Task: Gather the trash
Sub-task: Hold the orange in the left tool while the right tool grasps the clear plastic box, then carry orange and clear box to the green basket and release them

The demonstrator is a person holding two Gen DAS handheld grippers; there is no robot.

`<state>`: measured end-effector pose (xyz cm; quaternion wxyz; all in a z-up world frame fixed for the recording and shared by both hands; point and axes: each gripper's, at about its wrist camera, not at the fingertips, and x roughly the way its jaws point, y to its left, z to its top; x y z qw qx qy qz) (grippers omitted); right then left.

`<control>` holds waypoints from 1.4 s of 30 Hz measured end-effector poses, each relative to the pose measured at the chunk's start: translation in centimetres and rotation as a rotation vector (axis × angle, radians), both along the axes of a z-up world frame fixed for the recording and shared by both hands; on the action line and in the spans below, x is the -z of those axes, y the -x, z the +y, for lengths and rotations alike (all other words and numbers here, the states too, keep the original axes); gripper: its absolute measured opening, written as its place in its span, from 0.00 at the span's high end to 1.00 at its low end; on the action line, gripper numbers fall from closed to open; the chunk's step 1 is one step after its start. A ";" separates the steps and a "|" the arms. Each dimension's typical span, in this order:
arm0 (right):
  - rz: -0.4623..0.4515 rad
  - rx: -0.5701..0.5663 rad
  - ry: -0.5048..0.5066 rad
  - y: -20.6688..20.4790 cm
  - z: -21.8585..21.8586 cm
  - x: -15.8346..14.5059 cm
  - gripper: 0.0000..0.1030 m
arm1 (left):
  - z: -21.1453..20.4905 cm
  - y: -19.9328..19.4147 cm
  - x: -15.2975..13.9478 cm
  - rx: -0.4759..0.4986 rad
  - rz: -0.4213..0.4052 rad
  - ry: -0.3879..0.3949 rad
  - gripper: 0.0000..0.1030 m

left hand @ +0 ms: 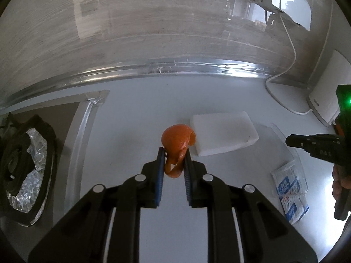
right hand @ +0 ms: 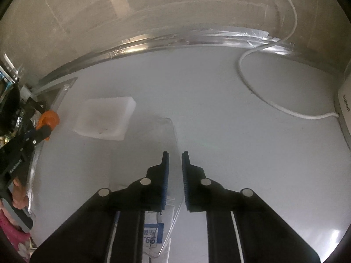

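Observation:
My left gripper [left hand: 174, 153] is shut on an orange peel [left hand: 176, 146] and holds it above the white counter [left hand: 136, 114]. The peel also shows in the right wrist view [right hand: 49, 118], at the far left in that gripper. A clear plastic wrapper with blue print [left hand: 289, 186] lies flat on the counter at the right. In the right wrist view it [right hand: 169, 144] lies under and ahead of my right gripper [right hand: 175, 155], whose jaws stand slightly apart just above it with nothing between them.
A white sponge block [left hand: 223, 133] [right hand: 105, 118] lies on the counter beside the peel. A foil-lined gas burner [left hand: 24, 171] sits at the left. A white appliance [left hand: 326, 100] with its cord [right hand: 258, 96] stands at the right by the tiled wall.

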<state>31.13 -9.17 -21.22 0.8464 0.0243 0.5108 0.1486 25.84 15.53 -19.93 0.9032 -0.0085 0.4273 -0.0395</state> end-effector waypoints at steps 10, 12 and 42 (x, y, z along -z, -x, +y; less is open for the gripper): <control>0.010 -0.003 -0.006 1.2 0.9 0.1 0.37 | 0.6 1.0 -0.2 -0.008 0.003 -0.003 0.84; -0.003 -0.007 0.009 1.7 1.7 0.0 0.25 | 0.5 1.1 -0.3 -0.004 0.007 -0.003 0.84; -0.087 -0.219 0.163 1.9 6.5 -1.8 0.18 | 1.3 3.8 -1.5 -0.015 -0.005 -0.001 0.84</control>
